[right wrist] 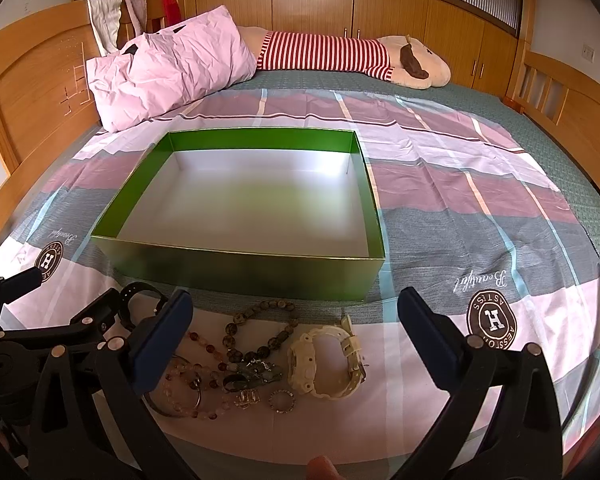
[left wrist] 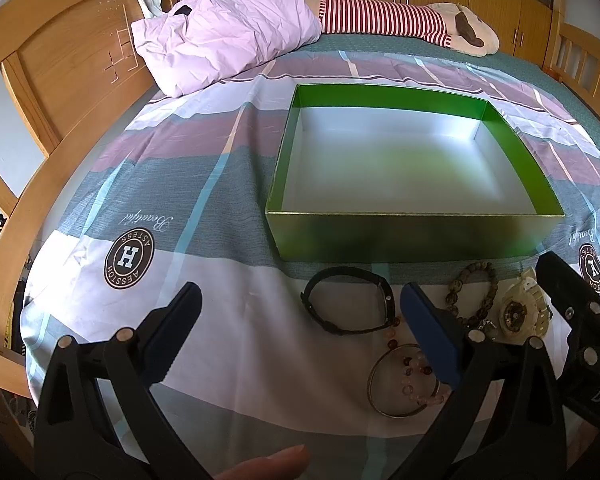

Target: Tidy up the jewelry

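Observation:
An empty green box (left wrist: pixel 404 236) (right wrist: pixel 236 266) with a white inside sits on the bedspread. In front of it lies the jewelry: a black watch (left wrist: pixel 346 306) (right wrist: pixel 134 292), a brown bead bracelet (left wrist: pixel 474 294) (right wrist: pixel 260 332), a cream watch (left wrist: pixel 520 314) (right wrist: pixel 326 358), a pink bead bracelet with a metal bangle (left wrist: pixel 404 380) (right wrist: pixel 188 384), and a small ring (right wrist: pixel 282 400). My left gripper (left wrist: pixel 300 300) is open above the black watch. My right gripper (right wrist: pixel 296 304) is open above the bead bracelet and cream watch. Both are empty.
A pink pillow (left wrist: pixel 224 36) (right wrist: pixel 168 68) and a striped plush toy (left wrist: pixel 404 20) (right wrist: pixel 340 56) lie at the far side of the bed. A wooden bed frame (left wrist: pixel 60 80) runs along the left. The right gripper shows at the left view's right edge (left wrist: pixel 572 300).

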### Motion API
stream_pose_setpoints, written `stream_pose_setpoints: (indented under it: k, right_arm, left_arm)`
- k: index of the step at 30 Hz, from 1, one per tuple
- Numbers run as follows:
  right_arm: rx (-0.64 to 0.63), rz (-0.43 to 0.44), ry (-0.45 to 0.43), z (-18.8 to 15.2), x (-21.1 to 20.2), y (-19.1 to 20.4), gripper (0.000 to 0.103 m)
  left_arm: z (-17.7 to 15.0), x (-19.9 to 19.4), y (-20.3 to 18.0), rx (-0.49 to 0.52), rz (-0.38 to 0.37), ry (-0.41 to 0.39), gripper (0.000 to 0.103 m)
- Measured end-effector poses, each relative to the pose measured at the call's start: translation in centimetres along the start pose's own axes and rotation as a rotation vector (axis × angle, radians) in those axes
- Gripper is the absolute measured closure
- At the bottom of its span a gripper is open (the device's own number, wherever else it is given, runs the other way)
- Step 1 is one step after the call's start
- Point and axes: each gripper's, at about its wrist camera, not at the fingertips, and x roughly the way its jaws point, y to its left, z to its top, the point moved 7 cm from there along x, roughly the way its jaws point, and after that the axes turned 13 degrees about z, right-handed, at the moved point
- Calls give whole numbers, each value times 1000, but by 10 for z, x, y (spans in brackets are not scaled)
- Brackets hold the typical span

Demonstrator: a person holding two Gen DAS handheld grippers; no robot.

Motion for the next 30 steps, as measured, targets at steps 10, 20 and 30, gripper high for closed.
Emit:
stream_pose_setpoints:
  k: [10, 20, 30]
  right_arm:
    - [-1, 0, -2, 0, 0, 0, 1]
    - [0, -1, -3, 0, -2, 0, 1]
    - [-4, -1, -7, 2, -4, 2, 1]
  left_arm:
    - [-6, 7, 11, 2, 1, 2, 2]
    - [-4, 6, 3, 9, 7, 3, 2]
    - [-4, 6, 1, 12, -3, 3, 2]
